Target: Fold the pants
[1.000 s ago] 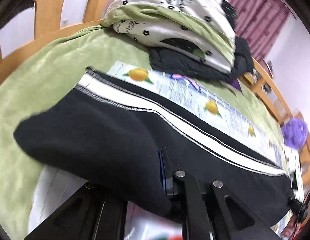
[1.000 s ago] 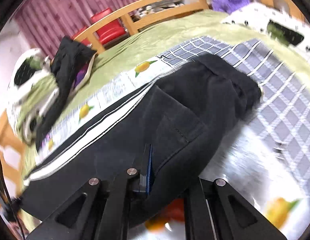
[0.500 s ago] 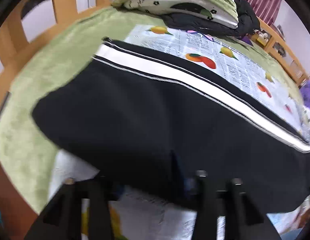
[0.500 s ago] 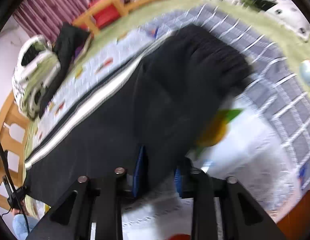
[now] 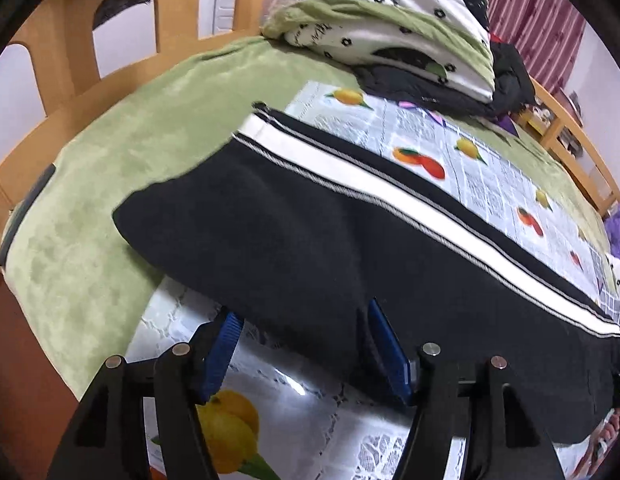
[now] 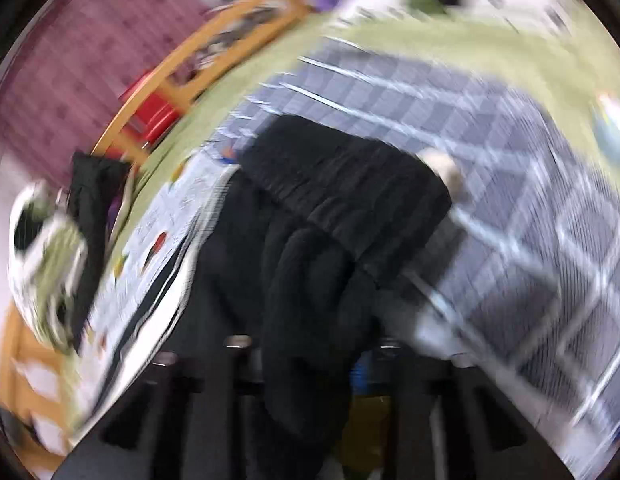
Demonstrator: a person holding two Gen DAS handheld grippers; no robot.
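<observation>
Left wrist view: the left claw (image 5: 305, 346) is spread wide, its two blue pads (image 5: 225, 350) apart and gripping nothing. The black pants (image 5: 310, 240) lie on the bed just ahead of the claw, their near edge dipping between the pads; whether the right pad touches the cloth cannot be told. A white stripe (image 5: 390, 184) runs along the far side of the pants, from ahead-left of the claw off to the far right. Under and before the claw is a fruit-print sheet (image 5: 462, 152), with a yellow lemon print beside the left pad. A green blanket (image 5: 149, 132) spreads to the left. Far ahead sits a folded quilt (image 5: 390, 12) on a dark garment (image 5: 410, 88), with a wooden headboard (image 5: 69, 52) to the far left.

Right wrist view: the picture is heavily blurred. The right claw (image 6: 310, 360) sits at the bottom, with a thick fold of the pants (image 6: 330, 220) running down between its fingers; it looks clenched on that fold, though the blur leaves this unsure. The waistband end lies ahead of the claw. A grey checked cloth (image 6: 510, 160) spreads to the right, the fruit-print sheet (image 6: 157, 240) to the left.
</observation>
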